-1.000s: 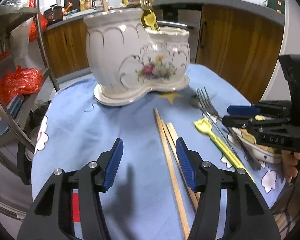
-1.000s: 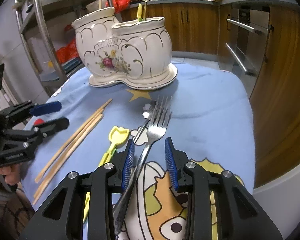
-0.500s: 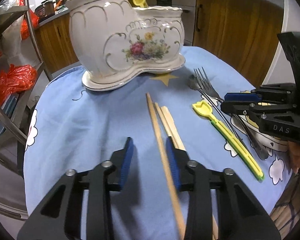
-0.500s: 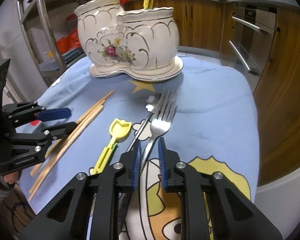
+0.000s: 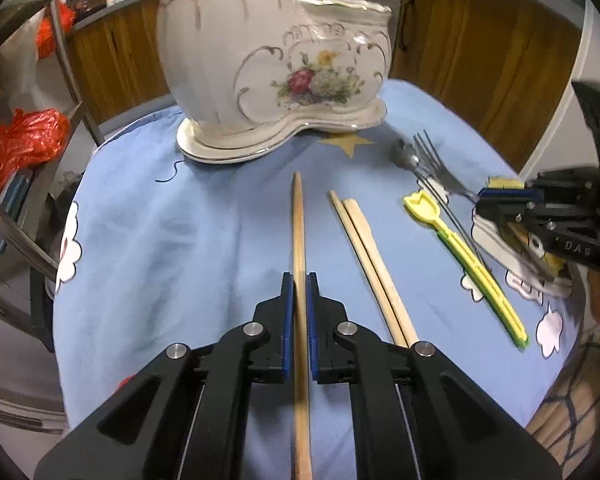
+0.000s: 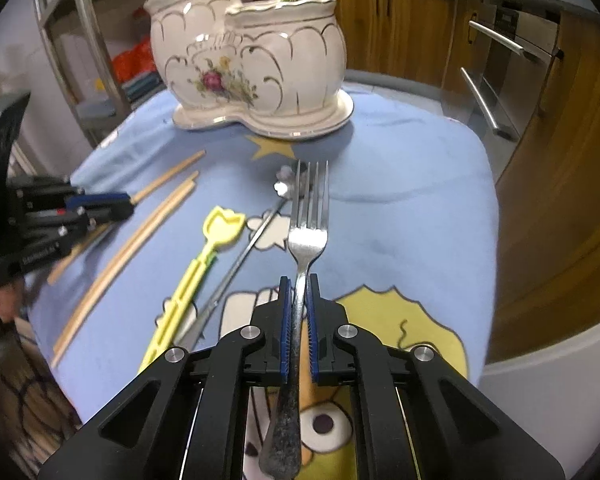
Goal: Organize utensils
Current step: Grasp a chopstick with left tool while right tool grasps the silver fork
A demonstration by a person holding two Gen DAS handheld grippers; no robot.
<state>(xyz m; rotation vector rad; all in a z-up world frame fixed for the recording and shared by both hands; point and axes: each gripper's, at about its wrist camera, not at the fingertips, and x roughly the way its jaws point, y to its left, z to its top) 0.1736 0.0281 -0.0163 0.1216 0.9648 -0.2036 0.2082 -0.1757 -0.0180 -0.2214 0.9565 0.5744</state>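
Note:
A single wooden chopstick (image 5: 298,220) lies along the blue cloth, and my left gripper (image 5: 299,280) is closing, its blue pads pressed on both sides of it. Two more chopsticks (image 5: 364,240) lie just to its right. In the right wrist view my right gripper (image 6: 299,284) is closing on the neck of a silver fork (image 6: 306,236), pads touching it, tines pointing away. A yellow plastic pick (image 6: 204,256) and a thin metal utensil (image 6: 244,256) lie left of the fork. The white floral ceramic holder (image 6: 252,68) stands at the far side, with utensils in it.
The round table wears a blue cartoon cloth (image 5: 180,240). A metal rack (image 5: 20,220) with a red bag (image 5: 20,140) stands to the left. Wooden cabinets (image 6: 560,160) and drawer handles lie beyond the table's right edge.
Both grippers have gone from open to closed: the left around the single chopstick, the right around the fork's neck. Both views have tipped further down towards the table.

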